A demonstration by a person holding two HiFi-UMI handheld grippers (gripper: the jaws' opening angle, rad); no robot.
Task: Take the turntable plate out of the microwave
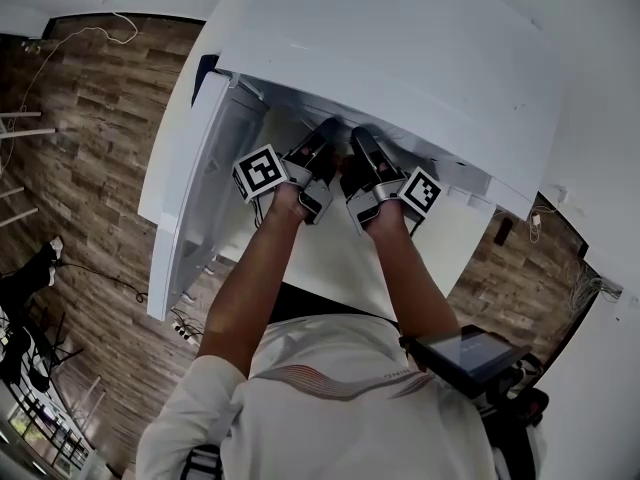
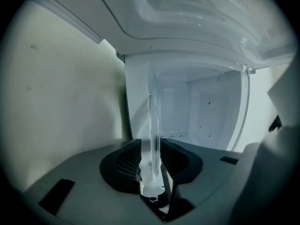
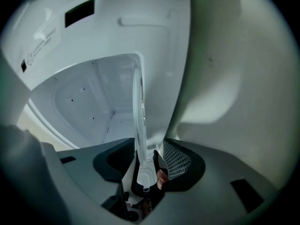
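turntable plate (image 2: pixel 153 121): clear glass, seen edge-on in both gripper views. Its rim sits between the jaws of each gripper and its body runs on toward the cavity (image 2: pixel 197 107). In the head view the glass cannot be made out.
plate's place: at the mouth of the microwave (image 1: pixel 400 58), just in front of the open cavity. Whether it rests on anything, I cannot tell.
left gripper (image 2: pixel 151 144): released, jaws apart. The plate's rim stands in the gap, close to the pad on the right of its own view, with a slim light strip on the other side.
right gripper (image 3: pixel 149 146): released, jaws wide. The rim lies close to the pad on the left of its view, and a clear gap stands before the other pad.
both hands: side by side at the opening, pointing into it, with the marker cubes (image 1: pixel 260 173) turned outward.
door (image 1: pixel 195 198): white, swung open at the left of the head view.
cavity walls: white, with a few dark specks.
table (image 1: pixel 320 258): white; the microwave stands on it.
floor (image 1: pixel 90 118): wood planks, with a thin cable lying across them.
person: light shirt, with a dark flat device (image 1: pixel 465 353) at the chest.
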